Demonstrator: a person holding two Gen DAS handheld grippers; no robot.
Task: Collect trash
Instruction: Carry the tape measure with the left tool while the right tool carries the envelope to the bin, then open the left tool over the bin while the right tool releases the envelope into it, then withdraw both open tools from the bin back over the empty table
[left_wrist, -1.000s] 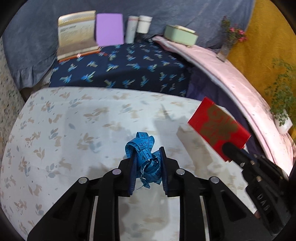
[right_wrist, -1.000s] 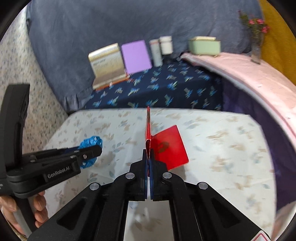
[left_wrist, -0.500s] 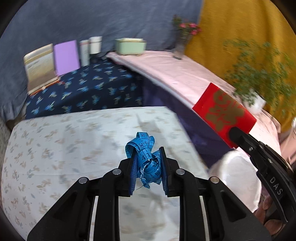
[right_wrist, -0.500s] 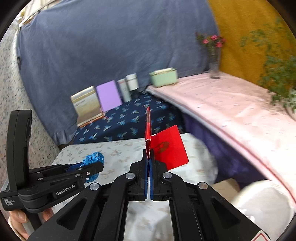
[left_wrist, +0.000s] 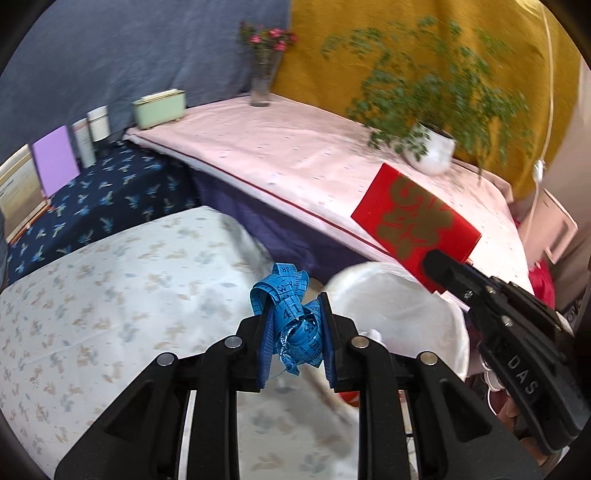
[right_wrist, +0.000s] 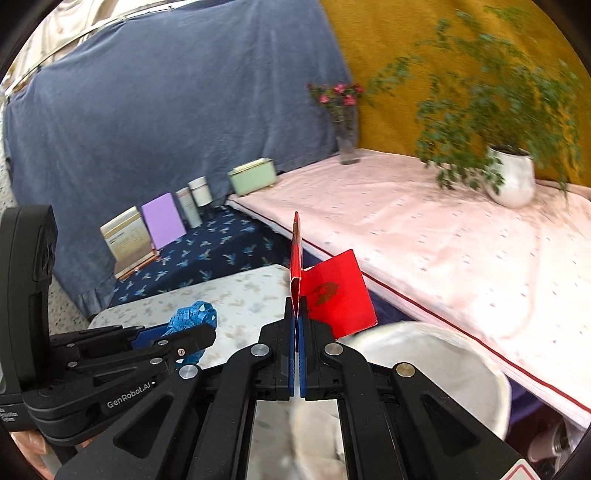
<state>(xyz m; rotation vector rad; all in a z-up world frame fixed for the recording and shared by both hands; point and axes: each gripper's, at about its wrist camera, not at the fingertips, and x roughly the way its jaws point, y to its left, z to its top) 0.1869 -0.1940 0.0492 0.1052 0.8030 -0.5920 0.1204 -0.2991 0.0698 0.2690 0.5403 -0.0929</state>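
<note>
My left gripper is shut on a bunched blue measuring tape and holds it in the air past the floral table's right edge. The tape also shows in the right wrist view. My right gripper is shut on a folded red card with a gold emblem. The card also shows in the left wrist view, held to the right of the tape. A white-lined bin stands just below and between both grippers. It also shows in the right wrist view.
A floral-cloth table lies to the left. A pink-covered table behind the bin bears a potted plant, a flower vase and a green box. A dark blue surface holds books and tins.
Both grippers have swung right with their loads, from over the floral table to above the white bin, which has come into view. Neither grip has changed.
</note>
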